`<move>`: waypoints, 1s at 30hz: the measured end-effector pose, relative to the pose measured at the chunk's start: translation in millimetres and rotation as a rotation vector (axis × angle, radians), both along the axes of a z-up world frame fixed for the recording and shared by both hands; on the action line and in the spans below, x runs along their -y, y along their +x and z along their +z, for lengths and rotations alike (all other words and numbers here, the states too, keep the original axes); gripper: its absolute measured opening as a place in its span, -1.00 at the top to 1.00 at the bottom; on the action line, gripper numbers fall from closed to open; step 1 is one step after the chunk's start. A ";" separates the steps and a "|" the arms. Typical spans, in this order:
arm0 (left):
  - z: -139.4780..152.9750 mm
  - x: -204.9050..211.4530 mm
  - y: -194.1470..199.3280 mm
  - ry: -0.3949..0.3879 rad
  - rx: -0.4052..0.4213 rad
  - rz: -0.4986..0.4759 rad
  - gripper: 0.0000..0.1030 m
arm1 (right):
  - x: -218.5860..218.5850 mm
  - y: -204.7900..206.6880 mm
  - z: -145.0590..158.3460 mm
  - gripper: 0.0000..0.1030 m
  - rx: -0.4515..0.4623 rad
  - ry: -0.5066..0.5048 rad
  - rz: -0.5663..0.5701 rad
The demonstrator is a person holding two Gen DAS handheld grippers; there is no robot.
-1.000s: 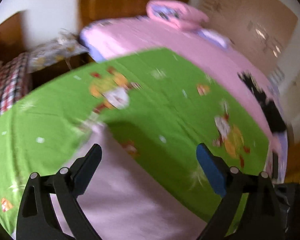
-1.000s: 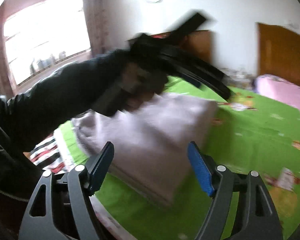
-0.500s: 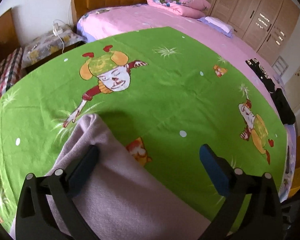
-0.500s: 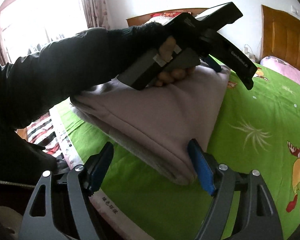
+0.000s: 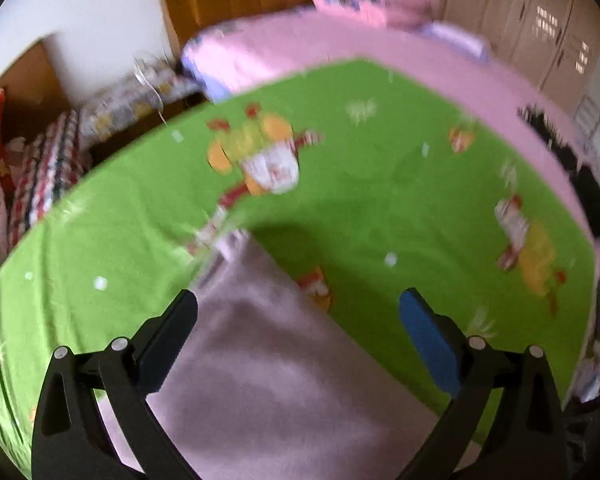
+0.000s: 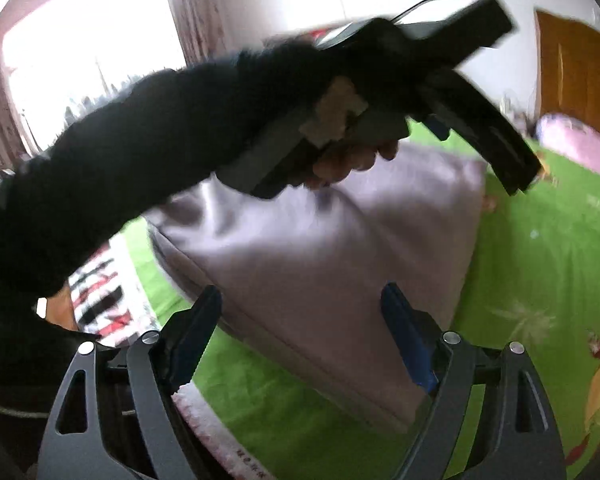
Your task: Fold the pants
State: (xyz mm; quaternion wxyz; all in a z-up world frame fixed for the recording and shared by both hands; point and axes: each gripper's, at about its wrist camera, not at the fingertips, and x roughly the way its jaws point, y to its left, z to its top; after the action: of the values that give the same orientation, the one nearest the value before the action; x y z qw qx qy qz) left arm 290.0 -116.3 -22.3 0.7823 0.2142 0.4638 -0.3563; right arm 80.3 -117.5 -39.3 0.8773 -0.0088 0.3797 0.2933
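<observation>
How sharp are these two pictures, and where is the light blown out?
Left wrist view: motion blur smears the green sheet and pants, while the left claw stays crisp. Right wrist view: the window is washed out white, and the hand is blurred.

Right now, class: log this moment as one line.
pants: folded on green sheet | left claw: open, above pants | right claw: open, empty

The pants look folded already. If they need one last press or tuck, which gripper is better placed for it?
Probably the left. The left gripper hangs open directly above the folded pants, the person's left hand just over the fabric. The right gripper, also open, sits back at the pants' near edge.
</observation>
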 end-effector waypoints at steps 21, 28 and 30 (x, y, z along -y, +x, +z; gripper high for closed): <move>49.1 -78.8 15.3 -0.245 0.103 0.344 -0.96 | -19.7 -9.9 -7.2 -0.68 0.032 -0.127 -0.007; 24.8 -22.2 -27.2 0.027 0.139 0.081 -0.96 | -20.4 -13.8 -5.7 -0.69 0.034 -0.119 0.003; 6.4 -3.4 -20.3 0.074 0.098 0.056 -0.96 | -20.8 -13.6 -6.7 -0.69 0.033 -0.123 0.000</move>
State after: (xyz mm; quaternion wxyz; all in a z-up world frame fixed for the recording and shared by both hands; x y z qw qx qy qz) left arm 269.7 -112.9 -15.9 0.8053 0.2473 0.4437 -0.3058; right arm 66.7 -96.7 -46.0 0.8812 -0.0676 0.3825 0.2694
